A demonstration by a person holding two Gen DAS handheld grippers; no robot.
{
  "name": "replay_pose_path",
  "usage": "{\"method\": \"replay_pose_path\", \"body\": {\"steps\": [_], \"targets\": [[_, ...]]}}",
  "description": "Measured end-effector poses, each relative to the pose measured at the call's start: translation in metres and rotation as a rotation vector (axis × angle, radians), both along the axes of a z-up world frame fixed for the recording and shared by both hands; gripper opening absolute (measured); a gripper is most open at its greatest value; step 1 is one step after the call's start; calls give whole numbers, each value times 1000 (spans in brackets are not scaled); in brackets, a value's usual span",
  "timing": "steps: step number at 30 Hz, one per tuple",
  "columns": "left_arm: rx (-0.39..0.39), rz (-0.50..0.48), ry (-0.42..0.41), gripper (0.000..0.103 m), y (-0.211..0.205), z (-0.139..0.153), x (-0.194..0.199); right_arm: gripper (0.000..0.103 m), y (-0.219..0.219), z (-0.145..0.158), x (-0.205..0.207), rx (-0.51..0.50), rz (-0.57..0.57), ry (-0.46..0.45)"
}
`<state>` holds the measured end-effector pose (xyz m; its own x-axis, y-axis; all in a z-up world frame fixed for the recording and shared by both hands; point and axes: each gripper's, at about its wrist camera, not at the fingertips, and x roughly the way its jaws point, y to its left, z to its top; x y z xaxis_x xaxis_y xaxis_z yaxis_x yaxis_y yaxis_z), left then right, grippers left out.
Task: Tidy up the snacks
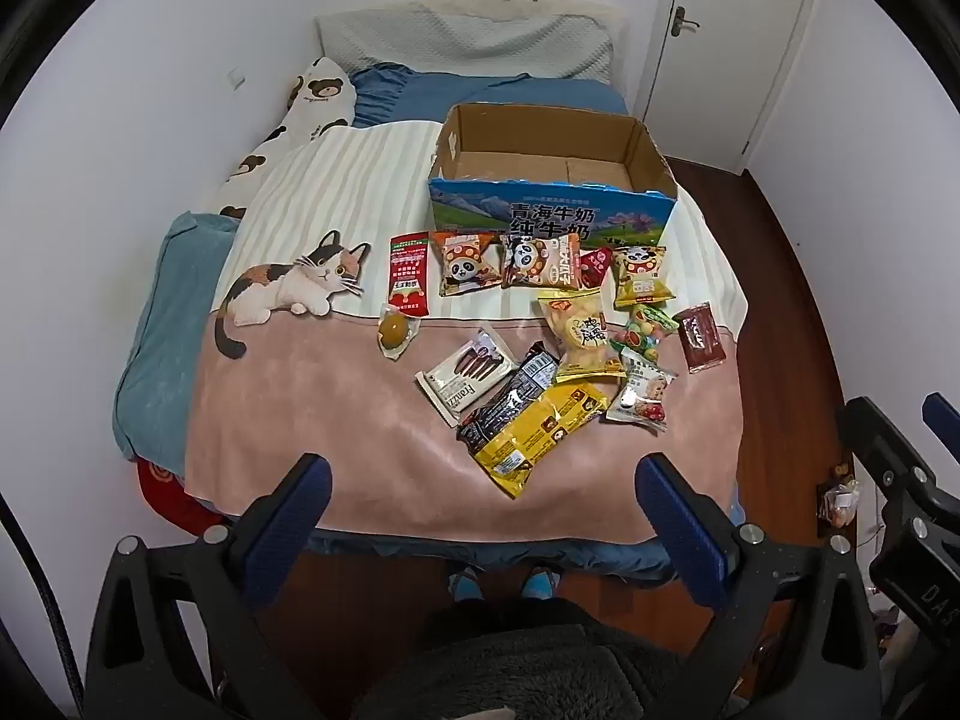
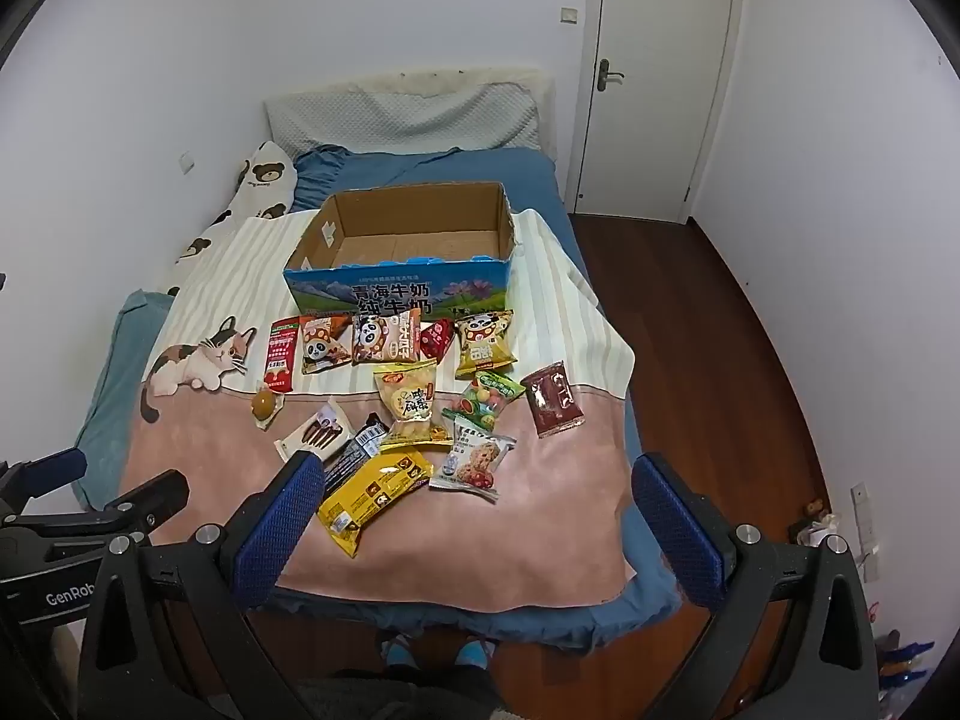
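Snacks lay scattered on a bed [image 1: 288, 420], on a blanket with a cat picture [image 1: 294, 288], in front of an open cardboard box [image 1: 549, 204] that stood empty toward the pillows, its long side running across the bed. Both pairs of tongs hovered above the near end of the bed: the left tongs [image 1: 480, 510] and the right tongs [image 2: 474, 510] each had their blue pads spread wide apart with nothing between them.

Nearest lay a long yellow packet [image 1: 534, 429], its long axis slanting from near left to far right, touching a black packet [image 1: 510, 399] beside it on the same slant. A white wafer packet [image 1: 465, 375] lay to their left, slanted likewise. A pale yellow bag [image 1: 582, 333] pointed roughly toward the box. Along the box front stood a row across the bed: a red sachet [image 1: 409, 273] lengthwise toward the box, two panda bags [image 1: 468, 264] [image 1: 540, 261], a small red packet [image 1: 594, 267] and a yellow panda bag [image 1: 639, 276]. A brown packet [image 1: 699, 336] lay alone at the right. Smallest, a sealed egg [image 1: 393, 333] sat just below the red sachet.
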<state>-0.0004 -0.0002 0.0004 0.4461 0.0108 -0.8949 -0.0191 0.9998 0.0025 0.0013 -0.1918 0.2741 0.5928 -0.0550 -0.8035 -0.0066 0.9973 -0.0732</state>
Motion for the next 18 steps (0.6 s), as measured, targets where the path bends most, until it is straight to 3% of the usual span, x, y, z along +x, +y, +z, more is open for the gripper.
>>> {"method": "replay_pose_path", "body": {"steps": [18], "targets": [[-2, 2, 1, 103, 7, -1, -1, 103, 4, -2, 4, -2, -2, 6]]}}
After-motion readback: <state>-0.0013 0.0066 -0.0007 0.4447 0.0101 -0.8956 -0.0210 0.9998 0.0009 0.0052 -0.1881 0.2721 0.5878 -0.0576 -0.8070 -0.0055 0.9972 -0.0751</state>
